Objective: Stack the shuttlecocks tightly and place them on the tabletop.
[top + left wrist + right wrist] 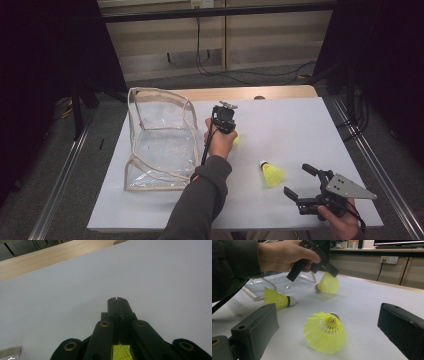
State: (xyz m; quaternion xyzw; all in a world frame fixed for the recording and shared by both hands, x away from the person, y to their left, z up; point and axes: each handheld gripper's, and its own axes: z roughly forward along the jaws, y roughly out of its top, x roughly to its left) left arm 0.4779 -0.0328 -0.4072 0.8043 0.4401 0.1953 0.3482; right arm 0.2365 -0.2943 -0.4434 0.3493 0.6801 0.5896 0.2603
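My left gripper (232, 134) is shut on the skirt rim of a yellow shuttlecock (327, 283), whose cork hangs low over the white table; whether it touches, I cannot tell. Yellow mesh (121, 352) shows behind the shut jaws in the left gripper view. A second shuttlecock (271, 173) stands skirt-down in front of my right gripper (298, 180), which is open, its fingers (254, 325) well apart on either side with nothing between the pads. A third shuttlecock (278, 300) lies on its side beside the left hand.
A clear plastic bag with beige trim (157, 137) stands open at the left of the white tabletop (300, 125). A wooden strip (250, 93) runs along the far edge. Metal rails flank the table on both sides.
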